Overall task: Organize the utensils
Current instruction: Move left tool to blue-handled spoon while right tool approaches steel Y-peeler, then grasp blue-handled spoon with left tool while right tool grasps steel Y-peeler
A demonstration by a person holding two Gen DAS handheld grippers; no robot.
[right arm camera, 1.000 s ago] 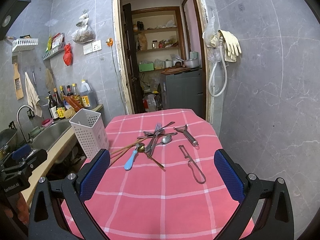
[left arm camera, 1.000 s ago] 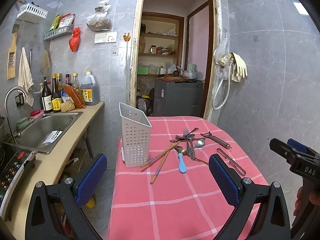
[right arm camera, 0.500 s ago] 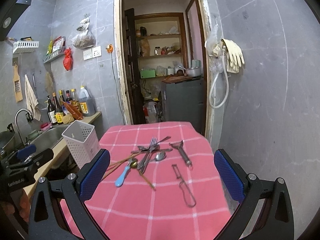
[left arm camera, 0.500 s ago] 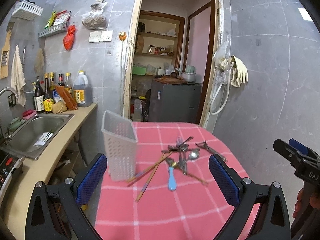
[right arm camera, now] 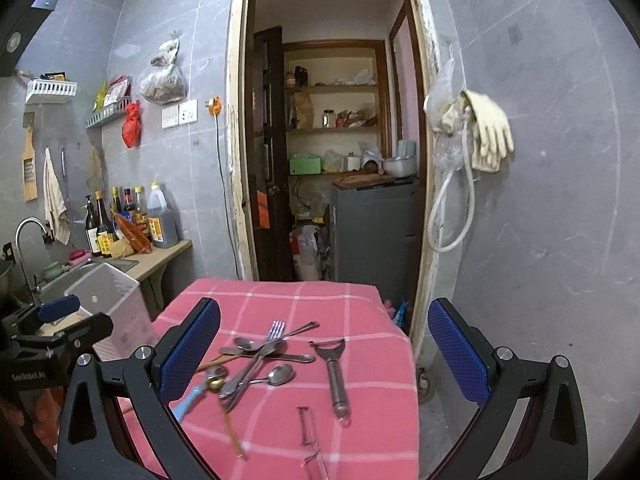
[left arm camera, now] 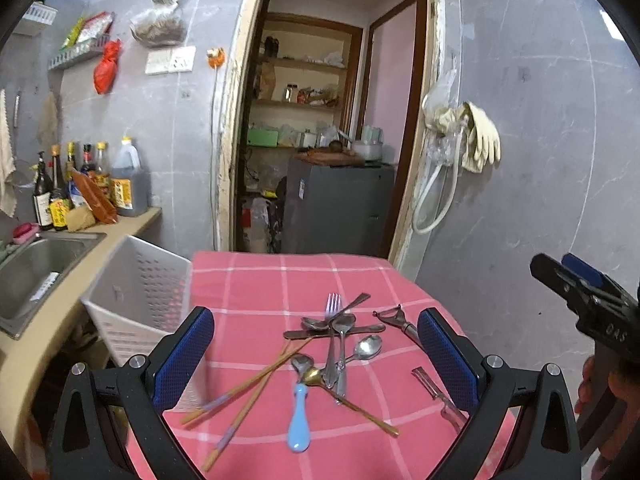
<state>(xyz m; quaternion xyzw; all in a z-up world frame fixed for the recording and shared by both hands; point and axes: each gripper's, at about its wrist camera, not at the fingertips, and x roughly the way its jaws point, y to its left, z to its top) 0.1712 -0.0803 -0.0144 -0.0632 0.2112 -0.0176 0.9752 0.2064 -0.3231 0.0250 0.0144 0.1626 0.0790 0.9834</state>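
Note:
A pile of utensils lies on the pink checked tablecloth point(left arm camera: 248, 280): a fork point(left arm camera: 333, 304), metal spoons point(left arm camera: 368, 346), wooden chopsticks point(left arm camera: 256, 380), a blue-handled spoon point(left arm camera: 298, 424) and two peelers point(right arm camera: 334, 376). A white perforated utensil holder point(left arm camera: 140, 296) stands at the table's left edge. My left gripper point(left arm camera: 316, 360) is open and empty above the pile. My right gripper point(right arm camera: 324, 352) is open and empty, also facing the pile point(right arm camera: 256, 360).
A counter with a steel sink point(left arm camera: 28, 272) and several bottles point(left arm camera: 92, 184) runs along the left. An open doorway point(left arm camera: 332, 140) with shelves and a grey cabinet lies beyond the table. Rubber gloves point(left arm camera: 476, 136) hang on the right wall.
Both grippers have moved forward and lower toward the utensil pile, which now looks larger and closer. The holder has slid toward the left of both views. Both stay open.

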